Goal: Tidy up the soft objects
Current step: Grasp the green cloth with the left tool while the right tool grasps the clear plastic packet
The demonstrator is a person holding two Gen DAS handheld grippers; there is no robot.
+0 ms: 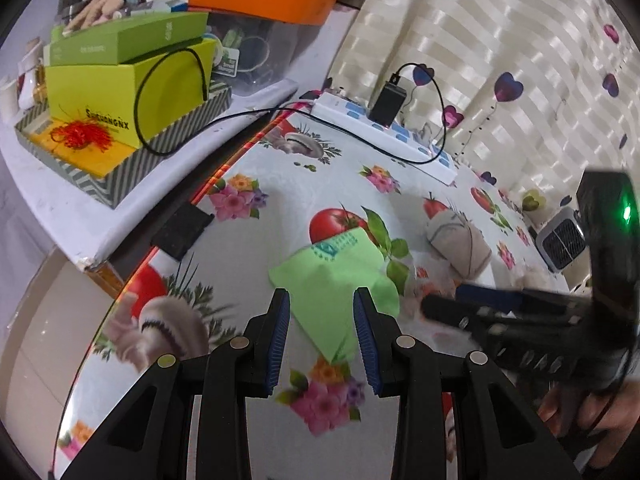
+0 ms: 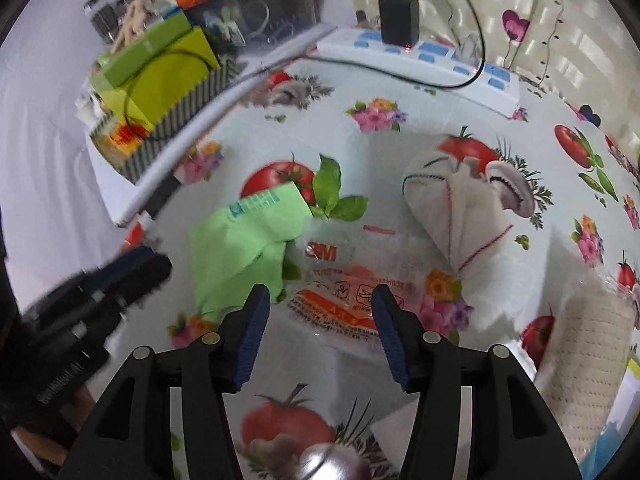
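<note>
Home room, floral tablecloth [image 1: 280, 184], heart-print curtain [image 1: 500, 40], power strip [image 1: 400, 136], cluttered boxes [image 1: 120, 92]

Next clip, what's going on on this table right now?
A person works two handheld grippers over a floral tablecloth. The left gripper is open, its fingers either side of a crumpled green cloth. The right gripper is open above a clear 3M plastic packet beside the cloth. Neither holds anything. A folded beige cloth with stitched edges lies further right, untouched.
</note>
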